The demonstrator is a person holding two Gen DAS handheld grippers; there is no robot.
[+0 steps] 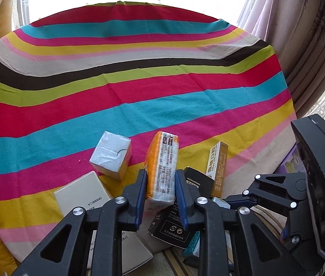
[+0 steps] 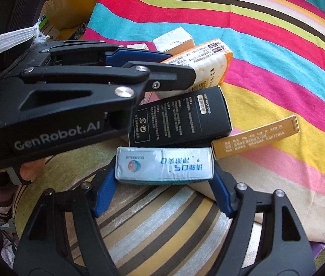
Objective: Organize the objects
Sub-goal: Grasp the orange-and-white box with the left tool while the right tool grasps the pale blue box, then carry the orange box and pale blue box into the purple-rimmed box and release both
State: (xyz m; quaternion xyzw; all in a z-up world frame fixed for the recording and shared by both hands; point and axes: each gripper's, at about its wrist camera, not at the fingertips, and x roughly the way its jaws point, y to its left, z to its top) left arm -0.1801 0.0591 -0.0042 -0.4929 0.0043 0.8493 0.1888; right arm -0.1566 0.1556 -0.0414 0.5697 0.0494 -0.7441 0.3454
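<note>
My left gripper (image 1: 161, 174) is shut on an orange tissue pack (image 1: 162, 161), one blue pad on each long side. The right wrist view shows that pack (image 2: 210, 64) tilted up over the pile. My right gripper (image 2: 164, 171) is shut on a blue-and-white box (image 2: 162, 163), which lies crosswise between its blue pads with one pad at each short end. A black instruction-printed box (image 2: 178, 117) lies just beyond it, partly under the left gripper (image 2: 183, 65). A gold box (image 2: 254, 138) lies to the right.
A taped grey cube box (image 1: 111, 158) and a flat white box (image 1: 81, 195) sit to the left on the striped cloth (image 1: 139, 80). A striped cushion (image 2: 150, 230) lies under the right gripper. Curtains (image 1: 300, 46) hang on the right, and a hand (image 2: 28, 170) holds the left gripper.
</note>
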